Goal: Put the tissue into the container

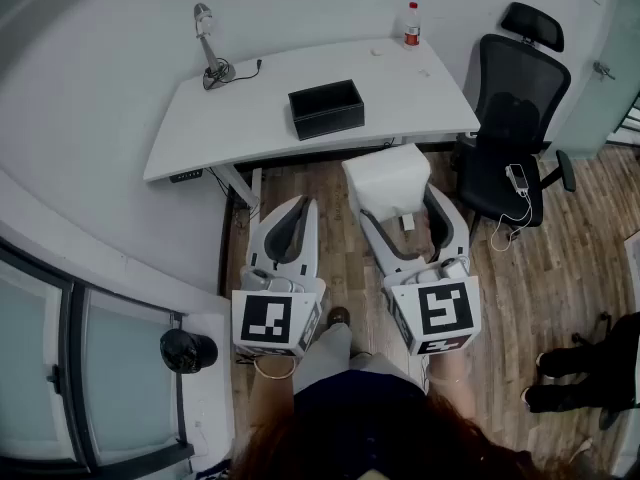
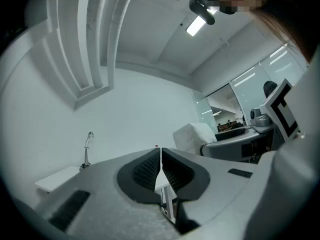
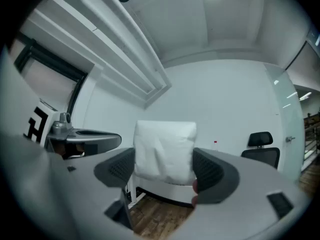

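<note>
A white pack of tissue is held between the jaws of my right gripper, above the wooden floor in front of the table. In the right gripper view the tissue fills the gap and both pads press on its sides. My left gripper hangs beside it to the left, with its jaws shut and nothing between them. The black open container stands in the middle of the white table, well ahead of both grippers. The tissue also shows at the right of the left gripper view.
A desk lamp stands at the table's far left and a red-capped bottle at its far right. A black office chair with a phone on its seat stands at the right. A window wall runs along the left.
</note>
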The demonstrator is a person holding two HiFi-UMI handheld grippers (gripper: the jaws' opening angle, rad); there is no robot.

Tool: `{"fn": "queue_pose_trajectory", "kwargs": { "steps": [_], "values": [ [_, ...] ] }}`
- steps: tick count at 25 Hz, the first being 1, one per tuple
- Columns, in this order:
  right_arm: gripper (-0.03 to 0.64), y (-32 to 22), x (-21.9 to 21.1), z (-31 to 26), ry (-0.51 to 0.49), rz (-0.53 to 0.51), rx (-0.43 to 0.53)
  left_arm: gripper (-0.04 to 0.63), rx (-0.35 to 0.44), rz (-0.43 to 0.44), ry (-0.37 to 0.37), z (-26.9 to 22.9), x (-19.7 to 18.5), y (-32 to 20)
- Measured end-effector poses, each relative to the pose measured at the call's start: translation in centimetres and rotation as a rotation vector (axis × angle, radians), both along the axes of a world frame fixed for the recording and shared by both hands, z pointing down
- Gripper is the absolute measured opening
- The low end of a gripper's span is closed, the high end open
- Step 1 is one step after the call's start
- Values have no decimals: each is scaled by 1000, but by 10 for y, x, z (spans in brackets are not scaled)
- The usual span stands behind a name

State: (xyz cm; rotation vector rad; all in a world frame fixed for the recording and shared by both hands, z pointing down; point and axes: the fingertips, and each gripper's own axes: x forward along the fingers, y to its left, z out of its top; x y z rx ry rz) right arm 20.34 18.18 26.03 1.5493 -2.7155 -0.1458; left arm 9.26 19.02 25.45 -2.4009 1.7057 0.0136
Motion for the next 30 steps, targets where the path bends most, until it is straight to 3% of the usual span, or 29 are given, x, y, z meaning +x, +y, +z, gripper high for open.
{"fn": "queue_pose_trajectory", "kwargs": {
  "steps": [7, 11, 30],
  "values": [
    [379, -29, -10, 4, -7, 12, -62, 32, -3, 13, 14, 3, -13, -34],
    [379, -50, -26, -1, 10, -5, 0, 32, -7, 24, 18, 5, -23, -53],
    [379, -123, -79, -7, 43, 38, -1, 32, 18, 68, 36, -4, -79, -128]
  ]
}}
